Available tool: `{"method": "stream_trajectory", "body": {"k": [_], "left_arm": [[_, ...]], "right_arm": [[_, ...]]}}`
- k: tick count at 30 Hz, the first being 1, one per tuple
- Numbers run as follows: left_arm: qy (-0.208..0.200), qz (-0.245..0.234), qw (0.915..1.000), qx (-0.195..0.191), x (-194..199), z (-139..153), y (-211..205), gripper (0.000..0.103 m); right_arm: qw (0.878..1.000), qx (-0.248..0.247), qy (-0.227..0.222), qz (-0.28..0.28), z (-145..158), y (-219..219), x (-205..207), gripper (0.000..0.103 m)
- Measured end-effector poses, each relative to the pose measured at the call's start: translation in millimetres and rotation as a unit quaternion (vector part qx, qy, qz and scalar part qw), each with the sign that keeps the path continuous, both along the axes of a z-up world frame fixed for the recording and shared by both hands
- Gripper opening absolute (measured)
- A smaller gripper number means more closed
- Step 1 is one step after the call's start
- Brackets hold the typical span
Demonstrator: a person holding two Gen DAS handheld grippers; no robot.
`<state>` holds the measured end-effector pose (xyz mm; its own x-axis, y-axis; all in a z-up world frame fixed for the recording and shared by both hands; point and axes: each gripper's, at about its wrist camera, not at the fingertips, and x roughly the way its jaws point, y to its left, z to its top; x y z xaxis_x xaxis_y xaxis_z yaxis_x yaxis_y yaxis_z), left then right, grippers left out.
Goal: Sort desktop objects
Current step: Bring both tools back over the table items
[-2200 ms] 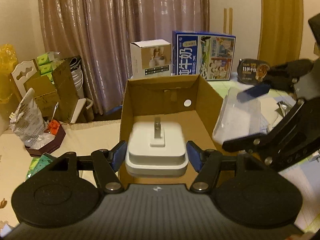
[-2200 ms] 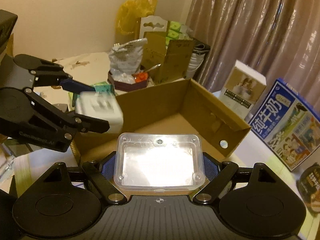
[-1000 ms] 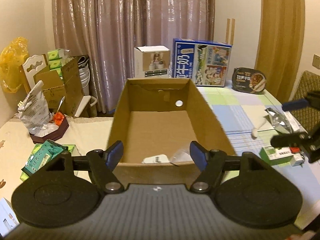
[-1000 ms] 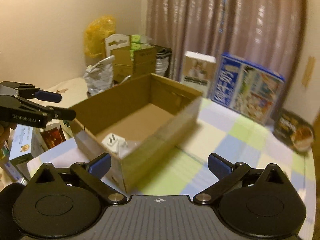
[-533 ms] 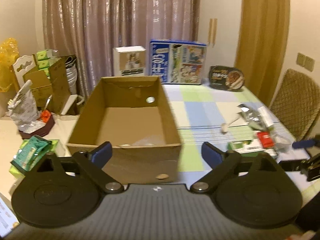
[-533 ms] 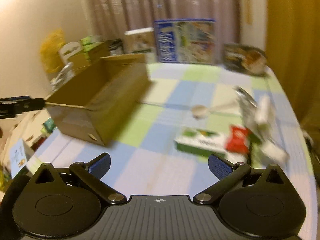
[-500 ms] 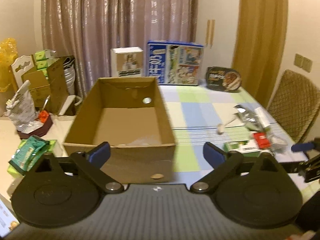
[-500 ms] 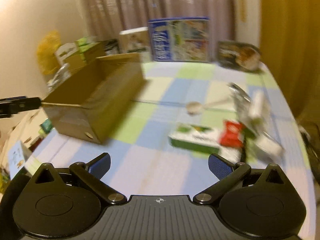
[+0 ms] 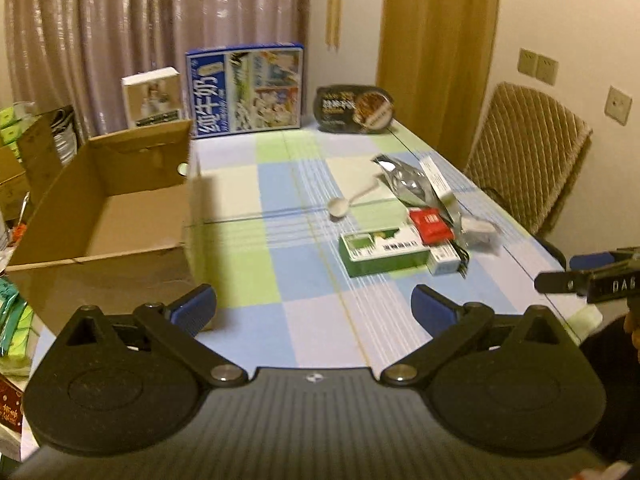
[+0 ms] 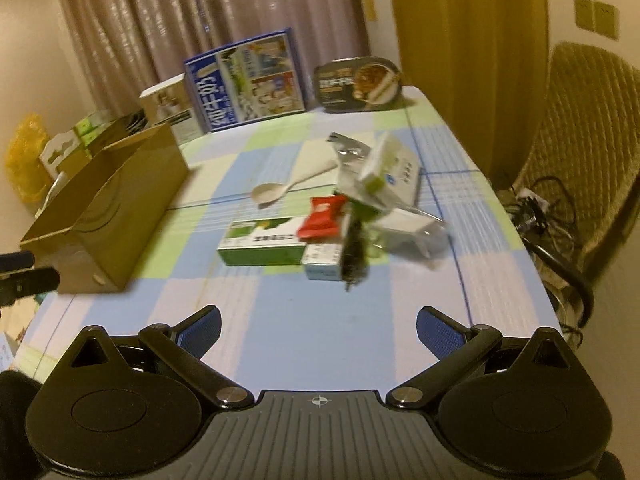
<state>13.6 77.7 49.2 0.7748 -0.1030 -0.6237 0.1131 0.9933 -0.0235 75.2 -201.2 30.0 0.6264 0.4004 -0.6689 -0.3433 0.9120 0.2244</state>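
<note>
- Cardboard box (image 9: 104, 208) sits open at nine o'clock on the checked table (image 9: 304, 312).
- Left gripper (image 9: 313, 309) has just spread wide, empty.
- Right gripper (image 10: 319, 330) gapes wide, empty.
- Green box (image 9: 380, 254), red packet (image 9: 430, 226) and spoon (image 9: 348, 202) lie clustered at two o'clock.

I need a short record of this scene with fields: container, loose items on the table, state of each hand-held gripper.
container: open cardboard box, at the table's left edge
loose items: white spoon, green box, red packet, silver foil pouch, clustered right of the box on the checked tablecloth
left hand-held gripper: open, jaws just opened wider, nothing between them
right hand-held gripper: open, empty
back of table: blue milk carton case, black food tray
</note>
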Motion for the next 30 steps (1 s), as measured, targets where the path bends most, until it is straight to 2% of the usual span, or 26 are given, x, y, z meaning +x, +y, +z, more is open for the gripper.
{"method": "stream_trajectory", "body": {"k": [11,19,24,30], "left_arm": [[0.028,-0.059,0.9977,0.02,32,-21,-25,0.102],[0.039,-0.132,0.9894,0.045,73,-37,-46,0.102],[0.051,-0.19,0.9774,0.076,101,-51,-60,0.101],[0.057,-0.278,0.948,0.144,137,-68,-82,0.095]], "right_arm": [[1.0,0.002,0.01,-0.003,-12,-22,22,0.101],[0.996,-0.051,-0.012,0.074,-17,-28,57,0.101],[0.987,-0.083,-0.017,0.134,-19,-28,86,0.101],[0.971,-0.118,-0.012,0.206,-26,-23,120,0.101]]}}
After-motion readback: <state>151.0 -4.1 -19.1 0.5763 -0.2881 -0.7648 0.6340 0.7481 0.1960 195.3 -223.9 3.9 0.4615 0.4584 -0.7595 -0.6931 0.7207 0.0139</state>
